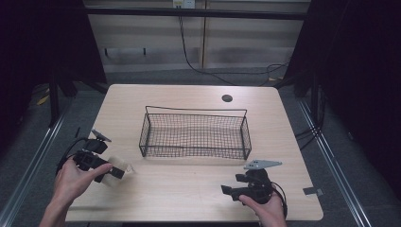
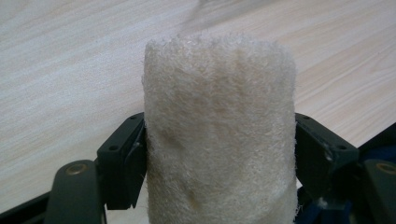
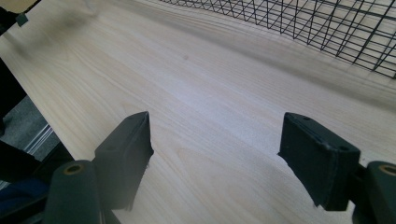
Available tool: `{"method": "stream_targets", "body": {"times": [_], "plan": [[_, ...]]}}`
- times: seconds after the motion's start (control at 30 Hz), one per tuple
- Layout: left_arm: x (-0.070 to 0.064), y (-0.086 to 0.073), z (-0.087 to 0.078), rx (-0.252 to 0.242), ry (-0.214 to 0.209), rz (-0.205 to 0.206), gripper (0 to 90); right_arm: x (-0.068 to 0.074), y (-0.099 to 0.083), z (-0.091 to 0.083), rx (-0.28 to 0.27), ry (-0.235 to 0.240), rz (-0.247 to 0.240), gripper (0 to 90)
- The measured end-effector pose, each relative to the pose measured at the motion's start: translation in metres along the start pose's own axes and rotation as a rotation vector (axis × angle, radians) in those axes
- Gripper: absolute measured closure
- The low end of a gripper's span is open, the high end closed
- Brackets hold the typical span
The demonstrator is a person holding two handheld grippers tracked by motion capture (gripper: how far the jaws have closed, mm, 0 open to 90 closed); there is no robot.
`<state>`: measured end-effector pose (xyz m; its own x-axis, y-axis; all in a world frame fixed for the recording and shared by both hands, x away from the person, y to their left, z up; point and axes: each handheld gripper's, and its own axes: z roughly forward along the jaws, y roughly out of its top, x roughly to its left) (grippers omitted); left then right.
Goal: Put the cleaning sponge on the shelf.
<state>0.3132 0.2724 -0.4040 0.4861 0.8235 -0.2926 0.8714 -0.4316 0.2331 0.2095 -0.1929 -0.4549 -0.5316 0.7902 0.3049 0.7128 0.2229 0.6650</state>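
Left hand-held gripper (image 2: 219, 154) squeezes the fuzzy roll (image 2: 219, 135) mid-body (soft, light, squishy); basket (image 1: 195, 135) sits at 1 o'clock. Right hand-held gripper (image 3: 217, 158) gapes, empty.

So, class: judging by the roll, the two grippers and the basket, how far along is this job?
Done: the left gripper is shut on the fluffy white roll, near the table's left front. In hand: carrying the roll. Left: probably placing it in the wire basket, which looks empty. The right gripper is open and idle.
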Motion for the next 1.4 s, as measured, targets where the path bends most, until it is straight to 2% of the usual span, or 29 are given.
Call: {"method": "stream_targets", "body": {"times": [0.03, 0.5, 0.53, 0.67, 1.07, 1.27, 1.4], "plan": [[0.000, 0.001, -0.002, 0.001, 0.000, 0.010, 26.7, 0.000, 0.000, 0.000, -0.001, 0.000, 0.001, 24.9], [-0.006, 0.004, -0.016, 0.001, 0.007, 0.022, 26.7, -0.001, 0.000, 0.000, 0.002, 0.005, 0.004, 24.8], [-0.008, 0.007, -0.019, 0.002, 0.007, 0.037, 26.7, 0.000, 0.000, 0.001, 0.002, 0.006, 0.002, 24.8], [-0.012, 0.011, -0.023, 0.003, 0.008, 0.050, 26.7, 0.000, 0.000, 0.000, 0.004, 0.004, 0.007, 24.8], [-0.020, 0.028, -0.035, 0.024, -0.012, 0.061, 26.7, 0.000, 0.000, 0.000, 0.005, 0.005, 0.007, 24.8], [-0.029, 0.038, -0.045, 0.030, -0.001, 0.083, 26.7, 0.000, 0.000, 0.000, 0.006, 0.006, 0.009, 24.8], [-0.036, 0.047, -0.051, 0.042, 0.027, 0.093, 26.7, 0.000, 0.000, 0.000, 0.006, 0.007, 0.008, 24.8]]}}
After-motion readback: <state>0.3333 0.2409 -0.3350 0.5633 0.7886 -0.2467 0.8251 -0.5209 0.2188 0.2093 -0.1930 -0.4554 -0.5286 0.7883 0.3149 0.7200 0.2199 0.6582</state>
